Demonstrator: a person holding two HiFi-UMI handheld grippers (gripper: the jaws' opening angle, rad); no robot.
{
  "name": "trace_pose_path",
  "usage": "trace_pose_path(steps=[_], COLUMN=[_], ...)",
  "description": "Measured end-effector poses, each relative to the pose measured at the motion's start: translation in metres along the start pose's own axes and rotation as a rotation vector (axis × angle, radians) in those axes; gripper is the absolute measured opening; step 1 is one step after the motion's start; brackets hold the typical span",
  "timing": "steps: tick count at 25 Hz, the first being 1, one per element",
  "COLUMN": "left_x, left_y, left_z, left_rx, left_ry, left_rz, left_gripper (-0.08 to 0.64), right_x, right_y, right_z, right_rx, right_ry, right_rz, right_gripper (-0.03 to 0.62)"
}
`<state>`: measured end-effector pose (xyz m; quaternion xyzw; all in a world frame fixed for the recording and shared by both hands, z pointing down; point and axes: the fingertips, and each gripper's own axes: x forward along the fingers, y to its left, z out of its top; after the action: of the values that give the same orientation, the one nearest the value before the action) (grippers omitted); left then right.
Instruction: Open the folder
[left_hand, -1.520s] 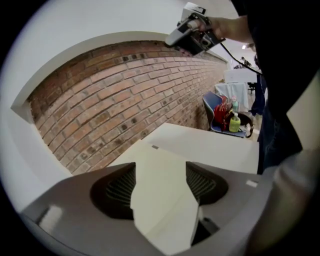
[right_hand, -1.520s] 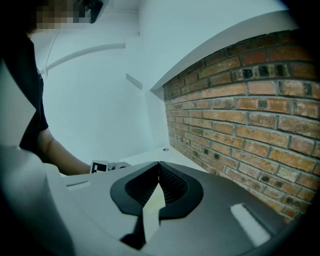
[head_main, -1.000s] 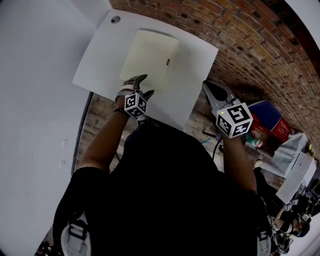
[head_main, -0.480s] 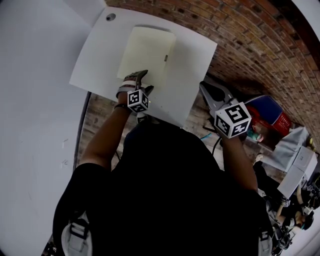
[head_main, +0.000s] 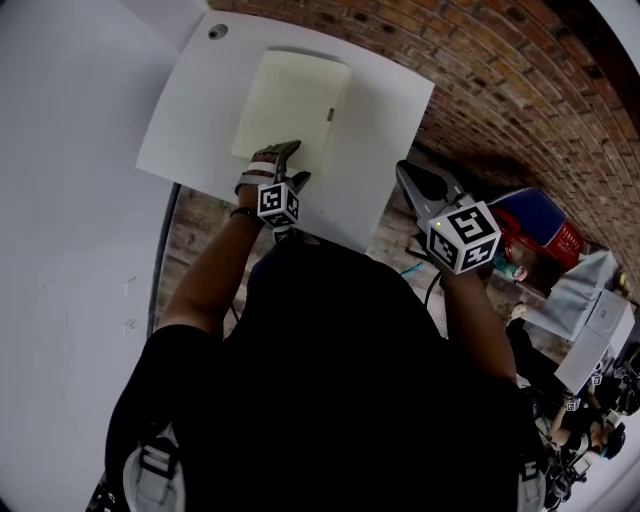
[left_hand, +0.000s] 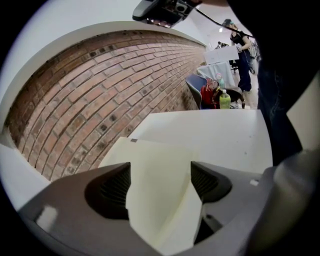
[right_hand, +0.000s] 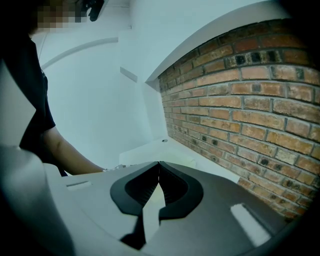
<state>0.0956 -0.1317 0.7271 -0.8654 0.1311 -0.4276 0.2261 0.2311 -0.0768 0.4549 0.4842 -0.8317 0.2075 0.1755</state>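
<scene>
Brick wall fills the upper right. Left gripper, spread around the folder at its lower edge, has barely shifted; right gripper is pressed together.

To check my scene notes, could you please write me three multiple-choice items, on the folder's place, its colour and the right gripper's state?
1. The folder lies: A on a shelf; B on the white table; C on a chair.
2. The folder is: A red; B black; C pale yellow.
3. The right gripper has its jaws: A together, empty; B wide apart; C clamped on the folder.
Answers: B, it rests flat on that table; C, it shows cream; A, the tips meet with nothing between.
</scene>
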Motion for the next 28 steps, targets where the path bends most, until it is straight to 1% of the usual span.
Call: trace_pose_path(steps=[2, 4, 6, 8, 13, 16, 21, 24, 28], left_x=[-0.002, -0.005, -0.003, -0.001, -0.006, -0.007, -0.016, -0.018, -0.022], left_y=[0.006, 0.014, 0.015, 0.016, 0.021, 0.021, 0.026, 0.027, 0.027], left_z=[0.002, 0.007, 0.009, 0.009, 0.015, 0.021, 0.023, 0.025, 0.026], left_rx=[0.0, 0.02, 0.033, 0.034, 0.012, -0.005, -0.018, -0.022, -0.042], left_ry=[0.005, 0.008, 0.003, 0.003, -0.011, -0.03, -0.056, -0.078, -0.085], left_rz=[0.027, 0.065, 0.082, 0.087, 0.101, 0.107, 0.113, 0.106, 0.091], left_gripper=[0.353, 0.353, 0.351, 0.333, 0.233, 0.209, 0.175, 0.135, 0.121], right_x=[0.001, 0.002, 0.001, 0.001, 0.003, -0.001, 0.003, 0.005, 0.008], right_y=[0.0, 0.001, 0.001, 0.001, 0.001, -0.001, 0.002, 0.004, 0.007], right_z=[0.0, -0.001, -0.002, -0.001, -0.002, -0.003, -0.004, -0.004, -0.003], right_rx=[0.001, 0.001, 0.002, 0.003, 0.004, 0.007, 0.009, 0.007, 0.005], right_ry=[0.001, 0.004, 0.006, 0.006, 0.005, 0.007, 0.004, 0.004, 0.006], right_rz=[0.005, 0.011, 0.011, 0.011, 0.015, 0.008, 0.01, 0.012, 0.019], right_gripper=[0.004, 0.005, 0.004, 0.004, 0.005, 0.005, 0.005, 0.005, 0.005])
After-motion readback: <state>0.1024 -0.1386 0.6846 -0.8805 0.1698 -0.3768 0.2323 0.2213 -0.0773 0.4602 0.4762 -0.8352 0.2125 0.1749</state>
